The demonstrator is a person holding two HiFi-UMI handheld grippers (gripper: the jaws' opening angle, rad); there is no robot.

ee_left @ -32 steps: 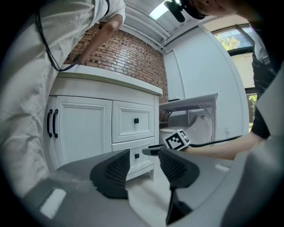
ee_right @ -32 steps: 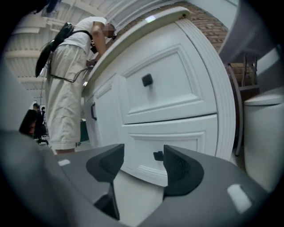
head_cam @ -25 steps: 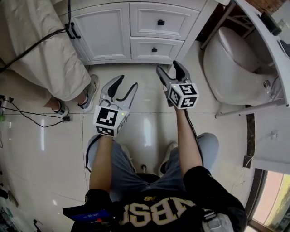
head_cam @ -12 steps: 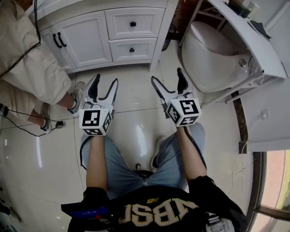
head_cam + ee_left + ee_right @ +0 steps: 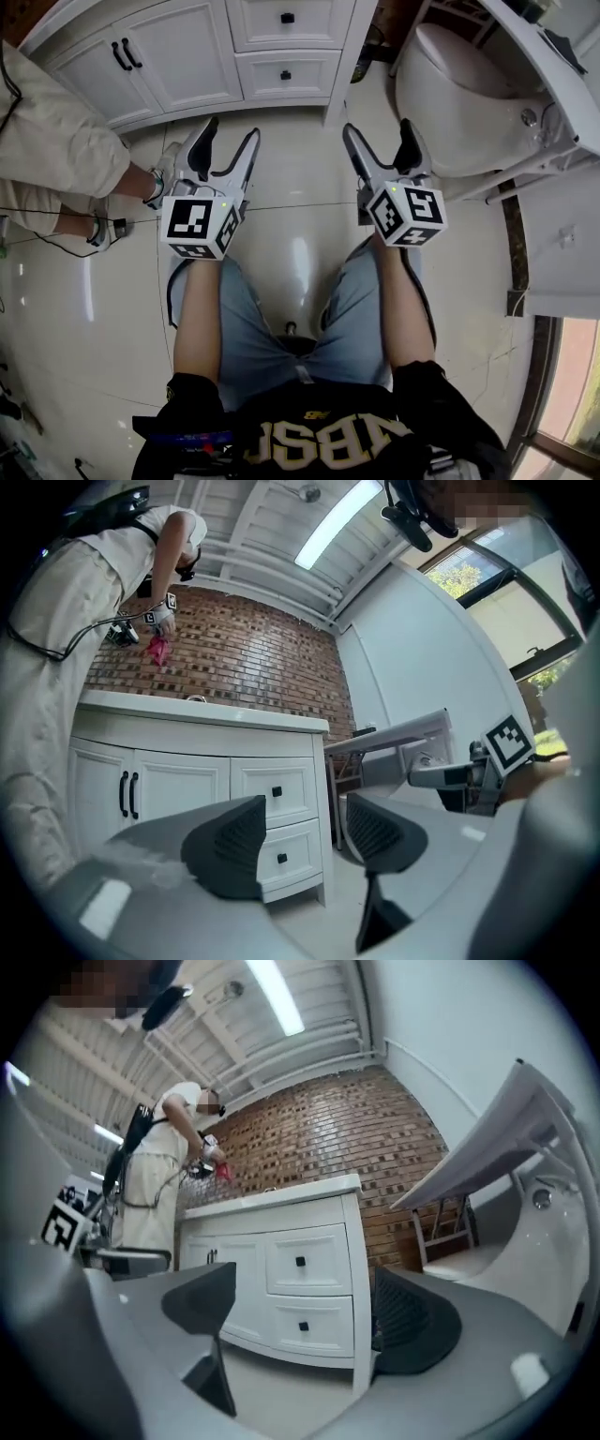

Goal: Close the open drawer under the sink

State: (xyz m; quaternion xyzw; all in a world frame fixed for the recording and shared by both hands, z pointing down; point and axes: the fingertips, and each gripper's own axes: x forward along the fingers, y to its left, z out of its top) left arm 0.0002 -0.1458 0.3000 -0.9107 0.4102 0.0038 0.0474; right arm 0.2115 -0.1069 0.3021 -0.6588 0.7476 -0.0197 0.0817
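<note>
Holding my left gripper [image 5: 231, 133] and right gripper [image 5: 377, 129] wide open, empty, well back from the cabinet [image 5: 187, 66]. Lower drawer [image 5: 286, 75] looks flush already, so I'd just check it's seated, no extra shove.

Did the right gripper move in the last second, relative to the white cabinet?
Yes. The right gripper has shifted right: from in front of the cabinet to beyond its right corner, toward the toilet.

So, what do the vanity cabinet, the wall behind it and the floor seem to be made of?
Vanity cabinet: probably painted wood or board, smooth white satin, with routed panel frames.
Wall: bare red-brown brick, matte, pale mortar lines.
Floor: likely ceramic or stone tile, glossy; it mirrors lights and shows thin joints.
</note>
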